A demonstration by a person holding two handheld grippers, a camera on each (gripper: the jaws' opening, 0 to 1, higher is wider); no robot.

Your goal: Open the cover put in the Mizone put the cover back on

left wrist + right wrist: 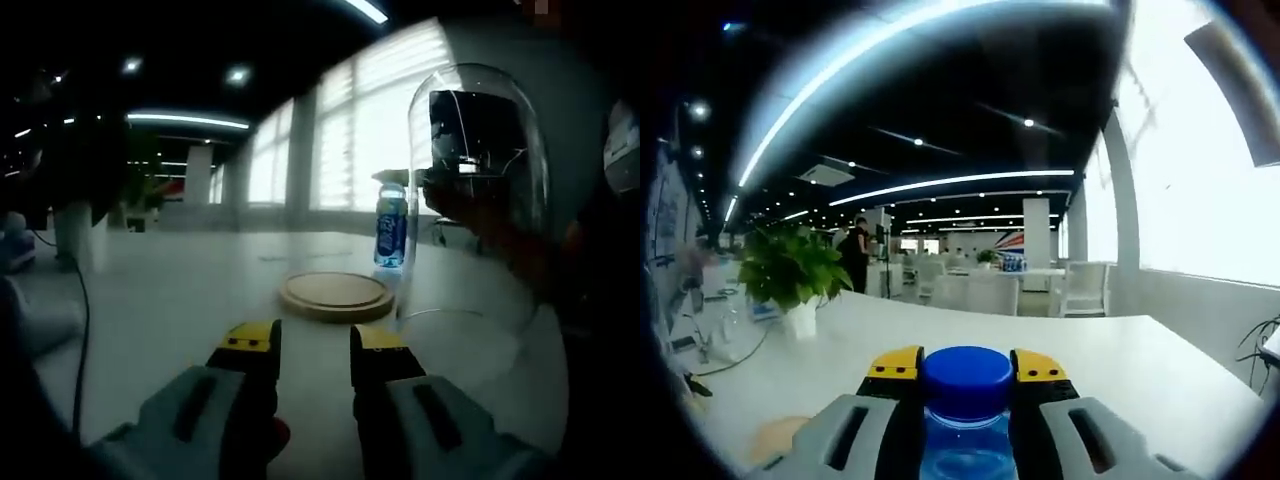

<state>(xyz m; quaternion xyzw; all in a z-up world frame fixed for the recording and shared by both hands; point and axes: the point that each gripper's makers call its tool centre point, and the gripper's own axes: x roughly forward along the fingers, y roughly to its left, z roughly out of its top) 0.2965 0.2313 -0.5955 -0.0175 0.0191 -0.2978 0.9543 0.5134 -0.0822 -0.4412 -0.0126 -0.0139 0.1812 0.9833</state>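
1. My right gripper (967,372) clamps the Mizone bottle (968,420) below its blue cap.
2. My left gripper (315,345), jaws parted, holds nothing.
3. Wooden base (336,295) mid-table (170,290), glass cover (478,215) lifted beside it.

I see a large open office with long ceiling light strips (950,182), bright windows (370,120), a white table (1140,370) and a potted plant (792,272).

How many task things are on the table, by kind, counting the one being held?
Glass dome cover: 1
Round wooden base: 1
Mizone bottle with blue cap, held in the right gripper: 1
Total: 3
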